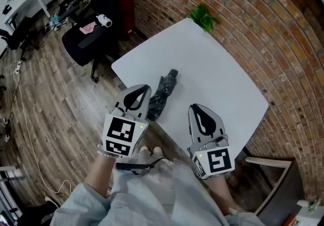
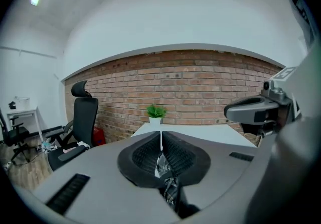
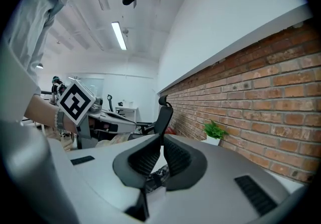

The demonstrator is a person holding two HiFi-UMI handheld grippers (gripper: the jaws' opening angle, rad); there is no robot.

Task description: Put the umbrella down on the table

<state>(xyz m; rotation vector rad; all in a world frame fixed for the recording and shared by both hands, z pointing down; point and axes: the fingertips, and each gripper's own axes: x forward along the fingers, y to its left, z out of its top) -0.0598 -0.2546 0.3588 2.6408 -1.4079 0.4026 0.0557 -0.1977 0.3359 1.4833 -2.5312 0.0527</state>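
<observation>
My left claw (image 1: 137,97) is pressed together and empty at the counter's (image 1: 212,68) near edge. Just right of it the folded umbrella (image 1: 163,94) lies on the counter. It looks light, soft cloth over stiff ribs, so I'd grip mid-bundle. My right claw (image 1: 202,116) is also closed and empty.

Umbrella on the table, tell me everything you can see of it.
The umbrella is folded up into a short bundle of dark fabric with a lighter pattern, and it has a black cap at its far end. It lies flat and diagonally on the white table, close to the table's left edge. Its near end is hidden under the left hand-held gripper, whose jaws are shut above it with no fabric between them. Only the table appears to touch it.
</observation>
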